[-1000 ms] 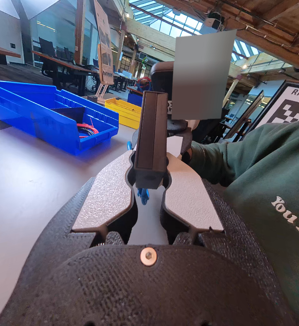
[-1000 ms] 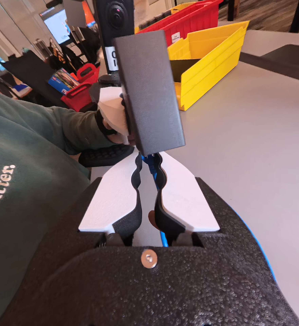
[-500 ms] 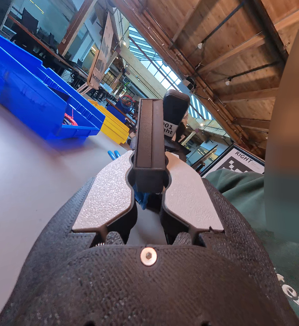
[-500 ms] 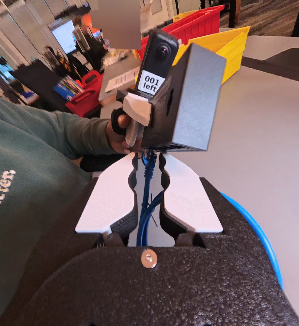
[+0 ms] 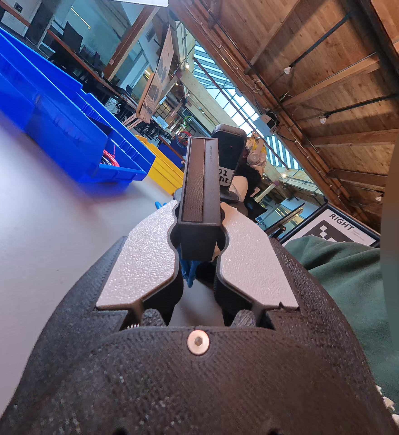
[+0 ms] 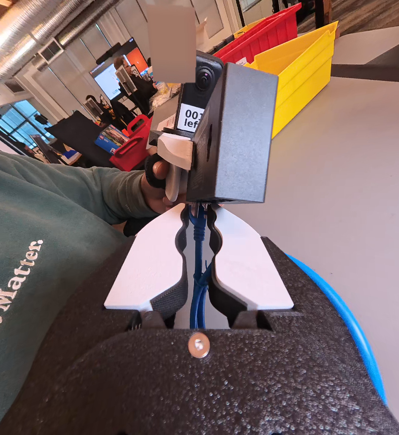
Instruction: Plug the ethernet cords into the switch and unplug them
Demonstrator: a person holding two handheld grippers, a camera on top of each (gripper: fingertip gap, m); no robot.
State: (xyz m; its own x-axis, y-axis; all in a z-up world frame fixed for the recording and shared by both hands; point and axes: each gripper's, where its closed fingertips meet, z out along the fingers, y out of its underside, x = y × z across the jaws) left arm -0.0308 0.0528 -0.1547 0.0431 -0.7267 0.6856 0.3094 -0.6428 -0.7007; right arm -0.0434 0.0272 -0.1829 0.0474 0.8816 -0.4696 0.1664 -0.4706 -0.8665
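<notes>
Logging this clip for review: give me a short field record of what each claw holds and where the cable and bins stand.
left claw: shut on black box-shaped plastic switch, held off the table
right claw: around blue ethernet cord, contact unclear
cord plug: at the switch's underside; seating cannot be told
grey table: yellow plastic bin, red plastic bin
blue plastic bin: left side
</notes>
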